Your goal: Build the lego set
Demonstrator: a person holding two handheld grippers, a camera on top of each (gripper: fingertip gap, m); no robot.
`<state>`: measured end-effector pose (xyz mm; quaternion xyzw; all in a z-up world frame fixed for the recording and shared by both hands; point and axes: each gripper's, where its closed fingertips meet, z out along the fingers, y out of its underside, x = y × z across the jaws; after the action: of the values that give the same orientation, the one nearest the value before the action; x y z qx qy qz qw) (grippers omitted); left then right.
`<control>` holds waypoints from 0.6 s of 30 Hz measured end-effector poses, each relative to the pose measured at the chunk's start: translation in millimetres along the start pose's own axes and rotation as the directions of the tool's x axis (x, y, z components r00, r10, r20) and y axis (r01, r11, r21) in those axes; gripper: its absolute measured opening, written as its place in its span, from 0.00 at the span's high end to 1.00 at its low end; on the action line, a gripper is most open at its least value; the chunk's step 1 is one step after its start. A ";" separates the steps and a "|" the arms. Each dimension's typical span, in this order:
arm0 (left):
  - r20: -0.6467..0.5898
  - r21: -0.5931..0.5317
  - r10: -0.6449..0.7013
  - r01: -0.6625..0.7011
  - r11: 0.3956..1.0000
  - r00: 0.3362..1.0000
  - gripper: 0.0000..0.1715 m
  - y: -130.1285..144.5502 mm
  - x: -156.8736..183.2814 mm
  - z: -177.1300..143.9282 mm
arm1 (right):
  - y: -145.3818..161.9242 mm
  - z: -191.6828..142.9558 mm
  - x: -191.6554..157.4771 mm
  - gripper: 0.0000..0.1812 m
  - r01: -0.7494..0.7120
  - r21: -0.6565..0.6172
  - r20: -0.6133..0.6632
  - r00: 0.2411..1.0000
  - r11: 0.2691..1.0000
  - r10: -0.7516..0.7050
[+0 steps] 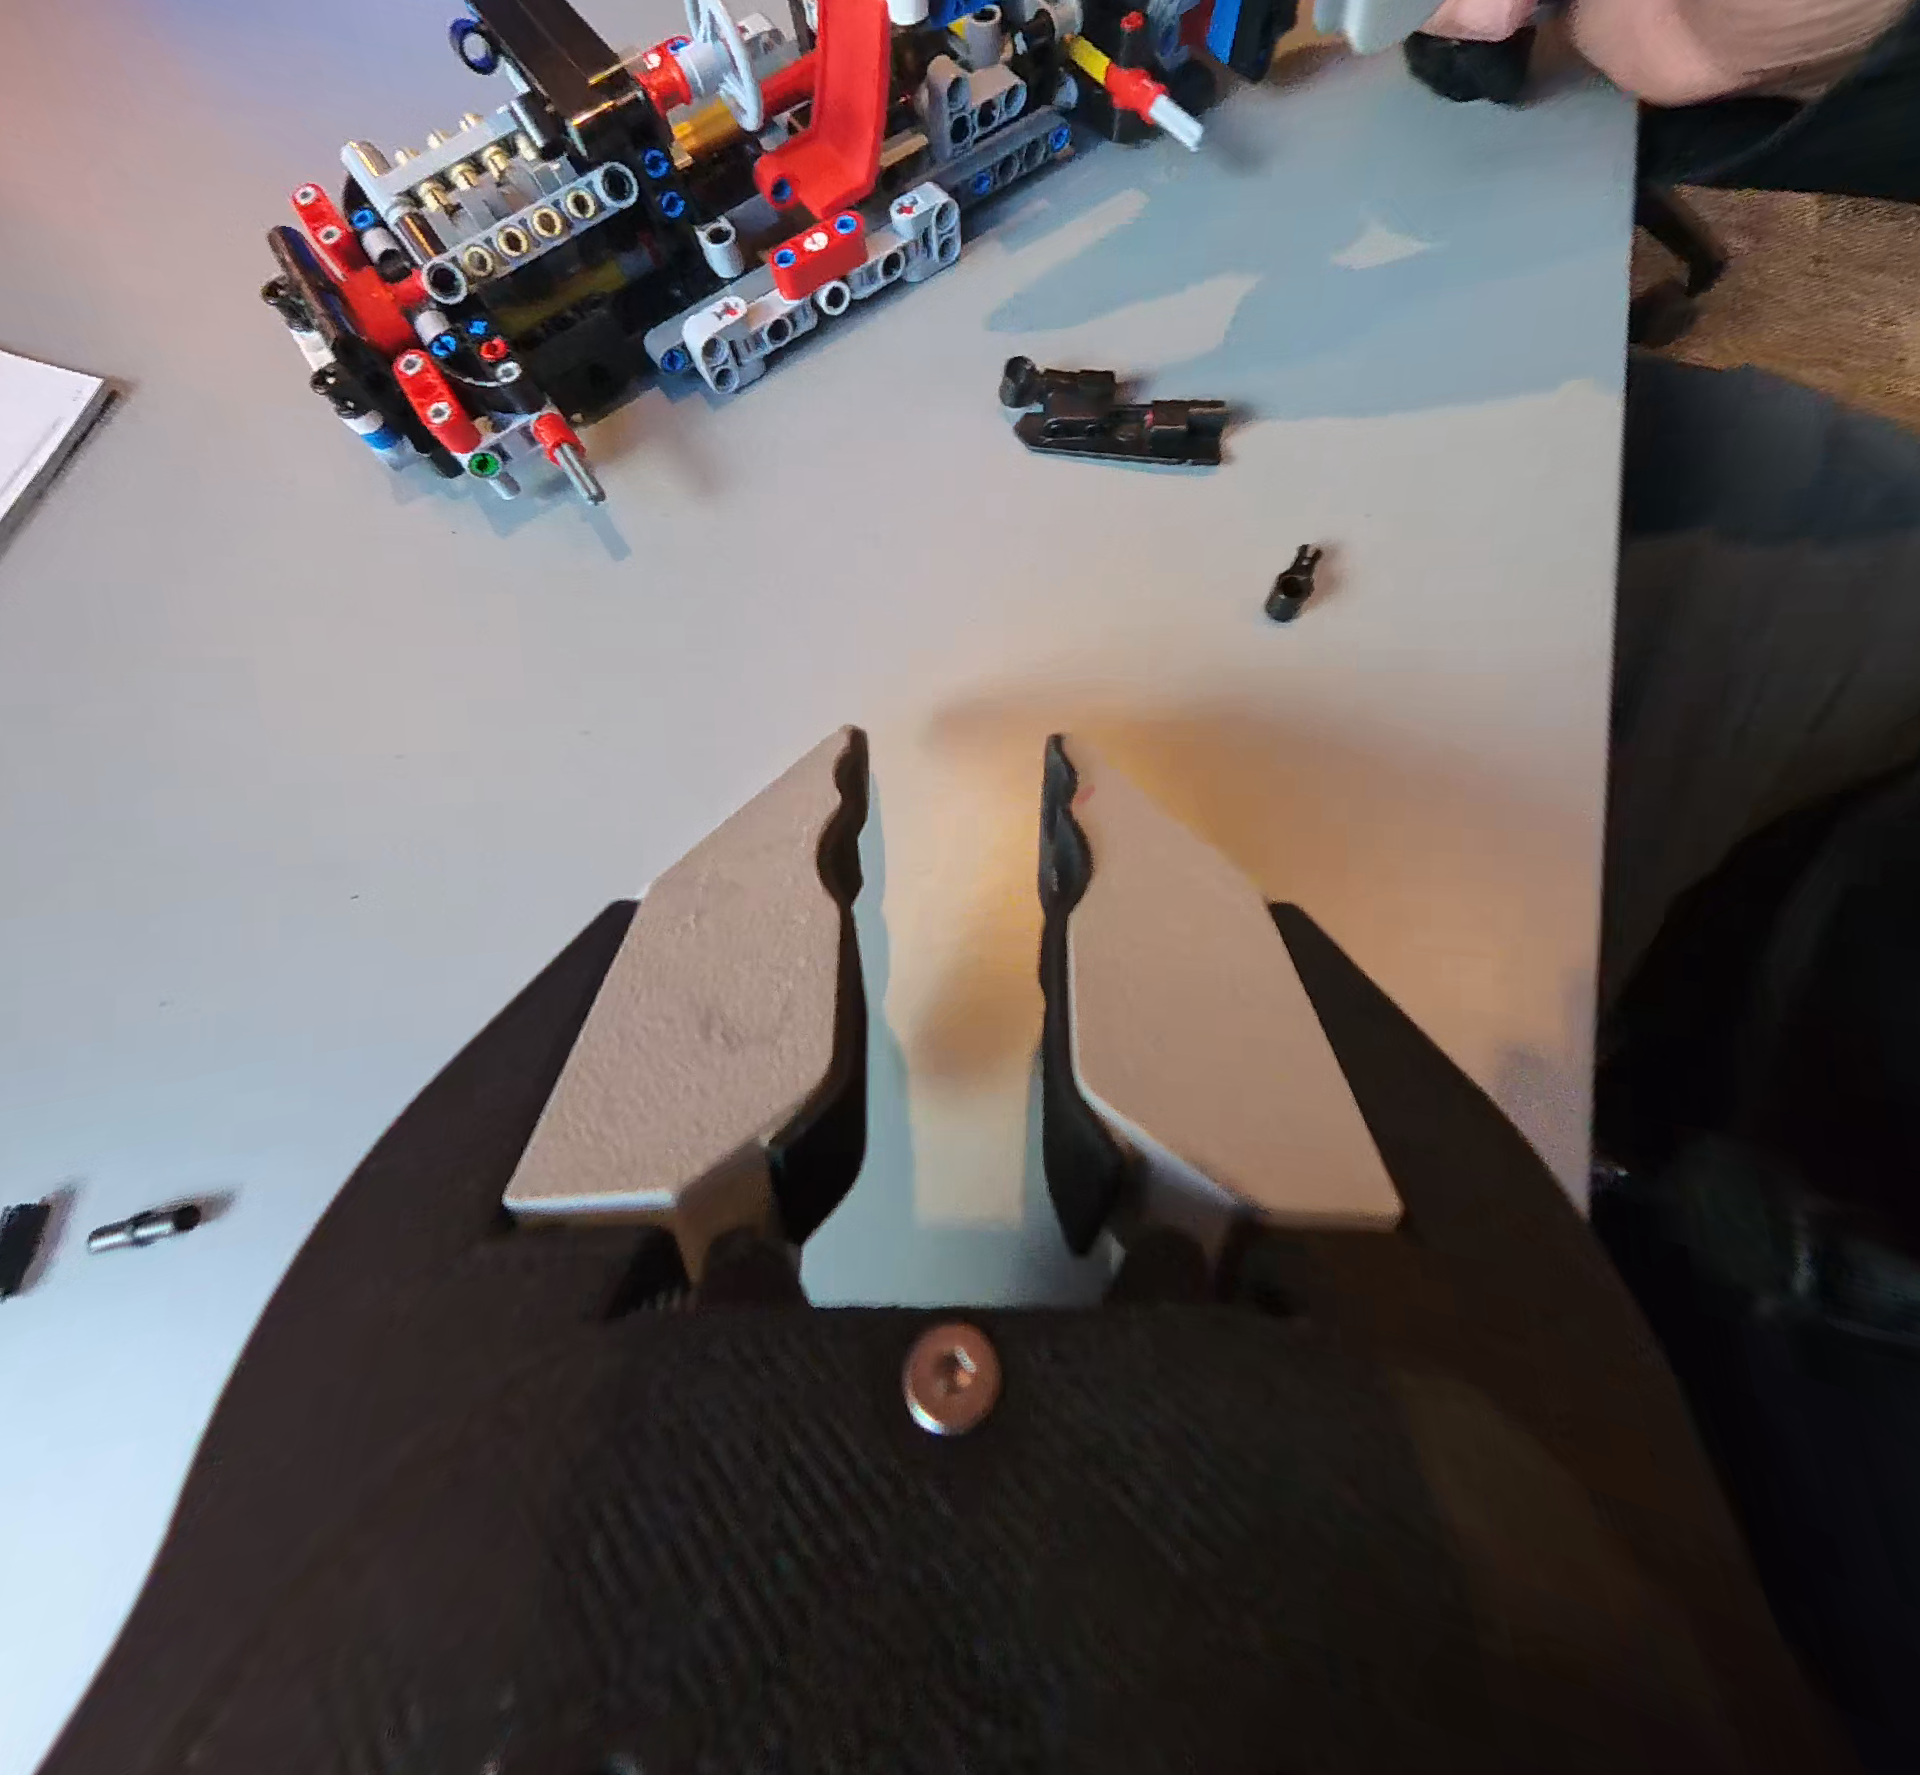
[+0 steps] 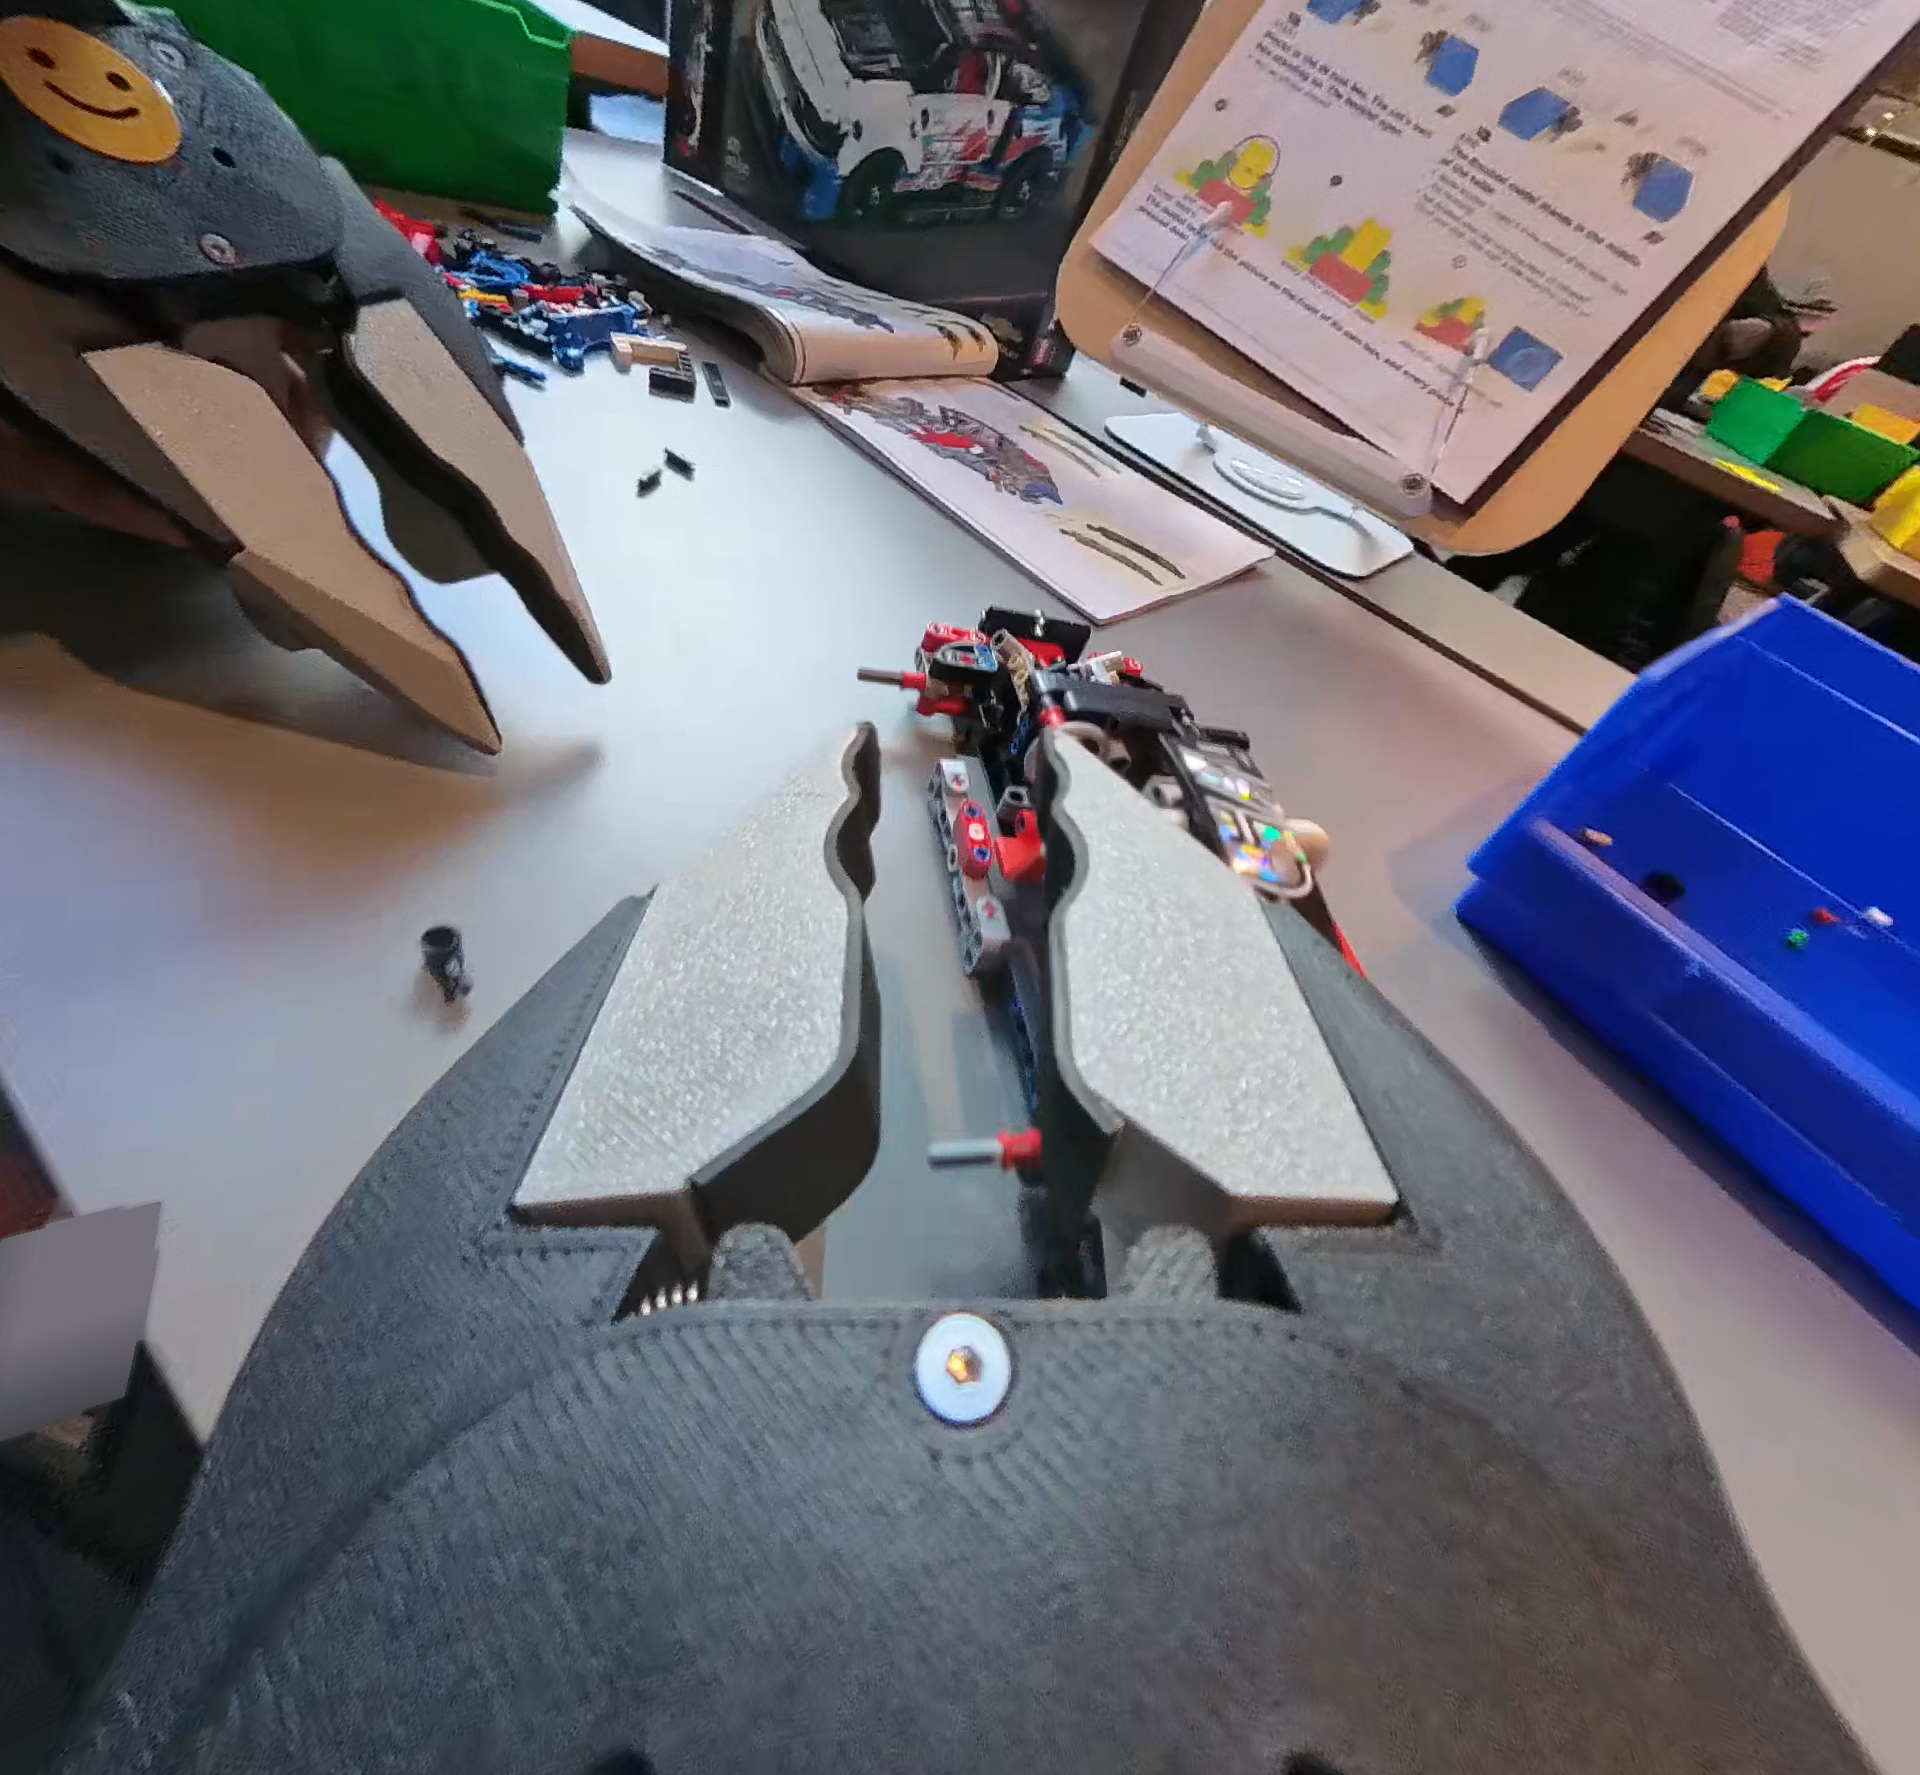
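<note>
over table [image 1: 312, 790], empty parted left claw [image 1: 956, 759]

Bright, cool daylight with a warm glare patch on the table [image 1: 312, 790]; wide-angle edge bending, blurred margins.

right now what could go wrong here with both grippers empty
The small black connector lies near the table edge; a careless pass by the left gripper might knock it off. The right gripper hangs open just over the car chassis, so lowering it blindly could dislodge protruding axles.
</note>
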<state>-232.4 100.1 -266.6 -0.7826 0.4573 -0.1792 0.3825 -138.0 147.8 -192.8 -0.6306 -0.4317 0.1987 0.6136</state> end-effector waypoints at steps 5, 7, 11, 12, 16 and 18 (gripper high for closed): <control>0.020 0.068 -0.031 0.029 0.997 0.999 0.85 -5.9 -11.9 -8.8 | -10.0 15.2 10.7 0.89 -0.088 0.057 -0.014 0.996 0.995 0.089; 0.046 0.154 -0.047 0.040 0.987 0.998 0.90 -14.0 -19.4 -19.2 | -13.1 9.4 16.9 0.92 -0.021 0.075 -0.099 0.995 0.997 0.029; -0.011 0.227 -0.161 0.159 0.961 0.987 0.91 -19.1 -29.6 -29.0 | -13.5 7.3 23.2 0.94 0.046 0.064 -0.183 0.982 0.997 -0.034; -0.034 0.232 -0.187 0.189 0.954 0.982 0.90 -19.4 -31.1 -29.8 | -12.0 7.9 25.8 0.92 0.039 0.056 -0.194 0.981 0.998 -0.028; -0.071 0.289 -0.236 0.247 0.925 0.969 0.90 -23.4 -35.7 -38.5 | -10.7 5.8 33.8 0.92 0.013 0.056 -0.228 0.974 0.998 0.000; -0.075 0.306 -0.248 0.259 0.916 0.966 0.90 -23.3 -36.9 -42.3 | -10.3 6.3 33.3 0.92 0.020 0.050 -0.232 0.973 0.999 -0.008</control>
<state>-264.7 119.9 -219.0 -0.7614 0.3246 -0.3111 0.4672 -127.7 176.6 -174.9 -0.6301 -0.3564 0.1306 0.6774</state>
